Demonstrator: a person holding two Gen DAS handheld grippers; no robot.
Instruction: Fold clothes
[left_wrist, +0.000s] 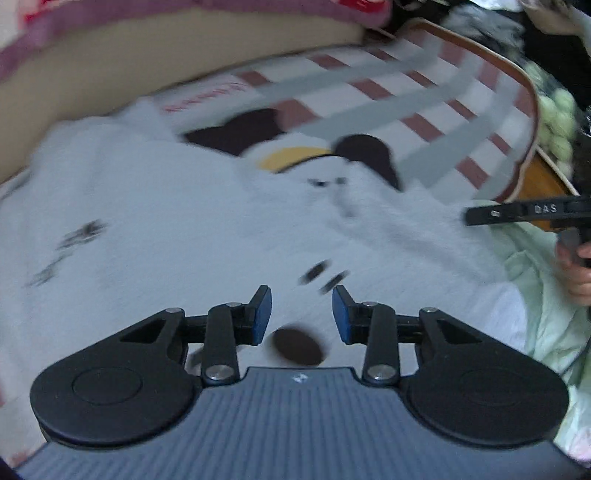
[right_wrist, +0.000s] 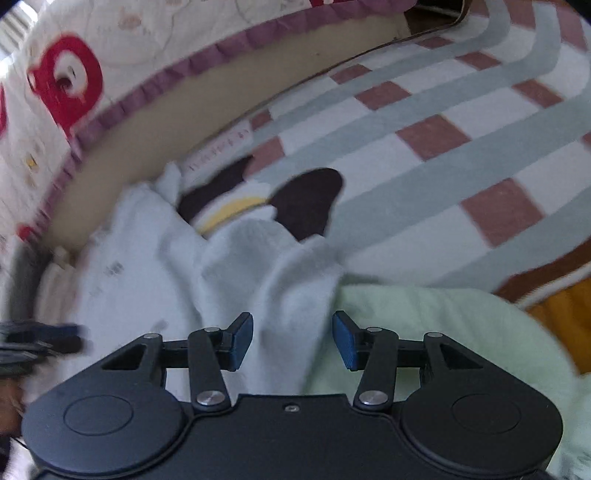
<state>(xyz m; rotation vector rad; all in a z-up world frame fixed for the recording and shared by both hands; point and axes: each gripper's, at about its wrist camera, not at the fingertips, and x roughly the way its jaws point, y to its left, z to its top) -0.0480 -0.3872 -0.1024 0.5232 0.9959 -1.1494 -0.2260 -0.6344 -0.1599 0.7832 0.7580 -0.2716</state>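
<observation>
The white fleece garment (left_wrist: 184, 221) lies spread across the centre and left of the left wrist view on the checked blanket (left_wrist: 424, 96), bunched into ridges at centre in the right wrist view, which would suit either a fold under way or one being laid out. The left gripper (left_wrist: 301, 314) hangs over it at lower centre with jaws spread and nothing between them; the right gripper (right_wrist: 293, 339), lower centre, likewise stands spread, astride a raised ridge of the garment beside a pale green cloth (right_wrist: 443, 325), judged ready to pinch. No container is in view.
</observation>
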